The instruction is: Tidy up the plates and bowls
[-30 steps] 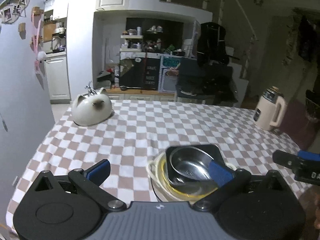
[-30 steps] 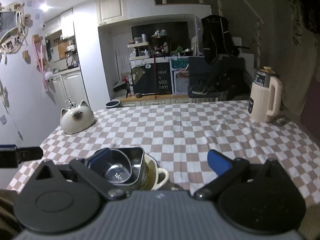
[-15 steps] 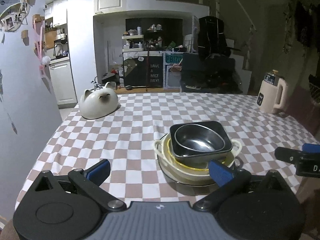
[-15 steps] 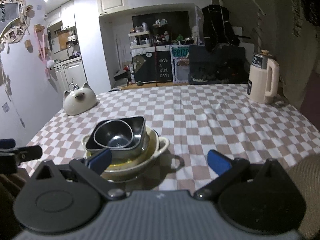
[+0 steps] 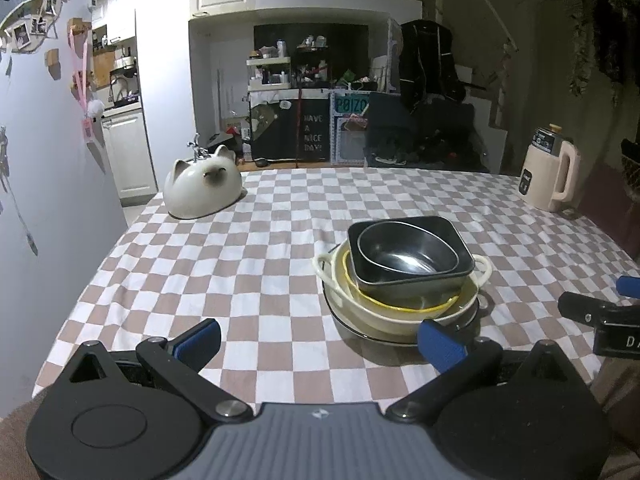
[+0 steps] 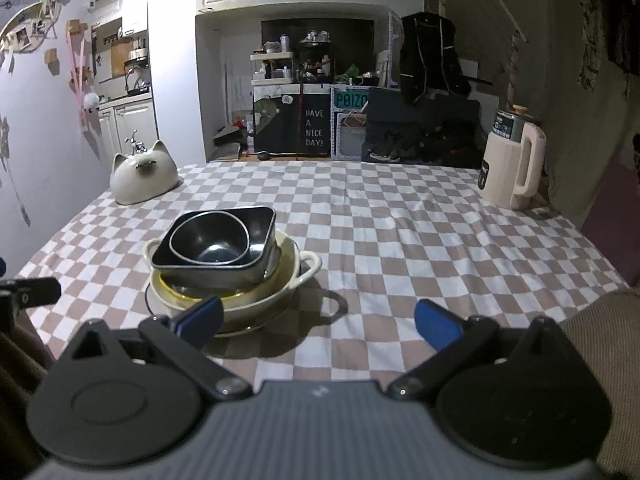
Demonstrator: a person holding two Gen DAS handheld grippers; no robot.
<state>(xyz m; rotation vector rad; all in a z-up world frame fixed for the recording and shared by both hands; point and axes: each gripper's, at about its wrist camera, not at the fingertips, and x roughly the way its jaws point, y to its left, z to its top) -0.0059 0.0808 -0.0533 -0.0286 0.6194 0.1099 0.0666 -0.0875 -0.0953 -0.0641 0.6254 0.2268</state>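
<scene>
A: How far along are you?

B: Nearly done, by my reading. Your stack sits near the front edge of the worktop: a round dark bowl inside a square dark dish, inside a cream handled bowl, on a plate.

A: And your fingers?

B: Both the left gripper and the right gripper are spread wide, holding nothing.

A: Anything in the way?

B: No. The cat-shaped dish and kettle stand well apart.

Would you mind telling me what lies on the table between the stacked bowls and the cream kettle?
Only bare checkered tablecloth separates the stacked bowls from the cream kettle, clearest in the right wrist view.
</scene>
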